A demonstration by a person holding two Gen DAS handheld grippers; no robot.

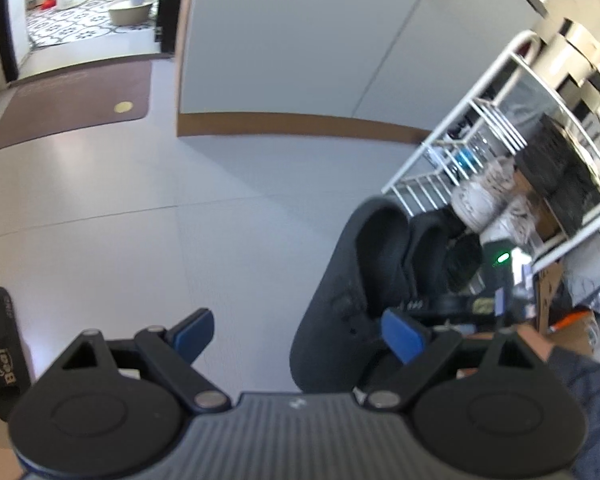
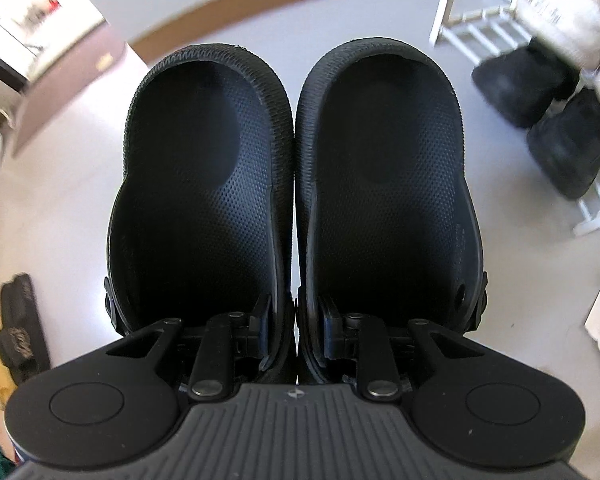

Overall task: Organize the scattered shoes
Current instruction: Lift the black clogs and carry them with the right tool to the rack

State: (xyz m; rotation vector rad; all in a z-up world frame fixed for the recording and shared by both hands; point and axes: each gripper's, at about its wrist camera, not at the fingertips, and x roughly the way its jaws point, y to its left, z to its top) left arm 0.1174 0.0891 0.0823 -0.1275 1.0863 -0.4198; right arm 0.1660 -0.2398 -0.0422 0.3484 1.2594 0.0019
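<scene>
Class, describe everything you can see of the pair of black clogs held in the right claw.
The pair of black clogs looks like matte rubber or foam, with dimpled footbeds, ribbed rims and a side strap rivet. They hang side by side, inner walls pressed together, openings facing the right wrist camera, above the pale floor. The right claw is shut on those two inner walls, one finger inside each clog. Nothing else touches them.

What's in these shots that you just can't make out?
- Right wrist view: toes of the black clogs, hidden under the right gripper.
- Left wrist view: shoe rack contents, blurred.
- Left wrist view: black slipper, cut off by the left edge.
</scene>
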